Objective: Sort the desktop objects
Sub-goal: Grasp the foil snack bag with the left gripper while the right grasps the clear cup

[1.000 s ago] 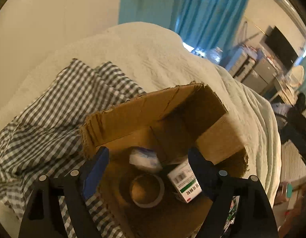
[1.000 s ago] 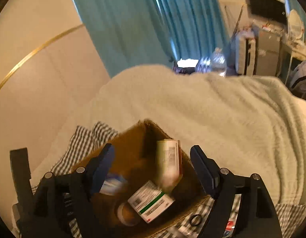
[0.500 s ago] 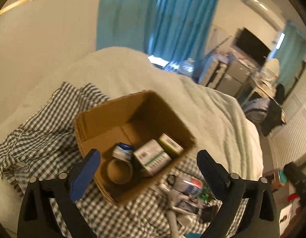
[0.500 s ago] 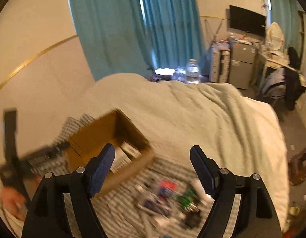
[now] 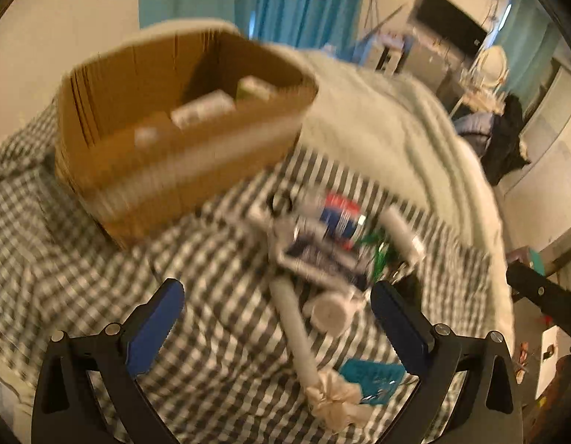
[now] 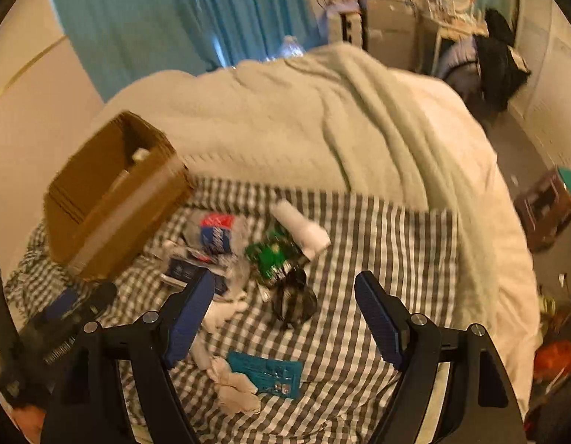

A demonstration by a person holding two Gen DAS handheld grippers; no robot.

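Note:
An open cardboard box (image 5: pixel 167 155) with medicine boxes inside stands on a grey checked cloth (image 5: pixel 219 277); it also shows in the right wrist view (image 6: pixel 111 203). A pile of small items lies beside it: a red-blue packet (image 5: pixel 341 214), white tubes (image 5: pixel 293 325), a teal card (image 6: pixel 265 372), a green packet (image 6: pixel 272 255), a dark pouch (image 6: pixel 294 299). My left gripper (image 5: pixel 276 318) is open and empty above the pile. My right gripper (image 6: pixel 283 318) is open and empty above the pouch.
The cloth lies on a bed with a pale green blanket (image 6: pixel 322 129). Teal curtains (image 6: pixel 156 18) hang behind. A desk and furniture (image 6: pixel 415 18) stand at the far right; a small stool (image 6: pixel 548 207) stands on the floor.
Both grippers have pulled back from over the box and swung down toward the pile of items on the cloth. Both stay open and empty.

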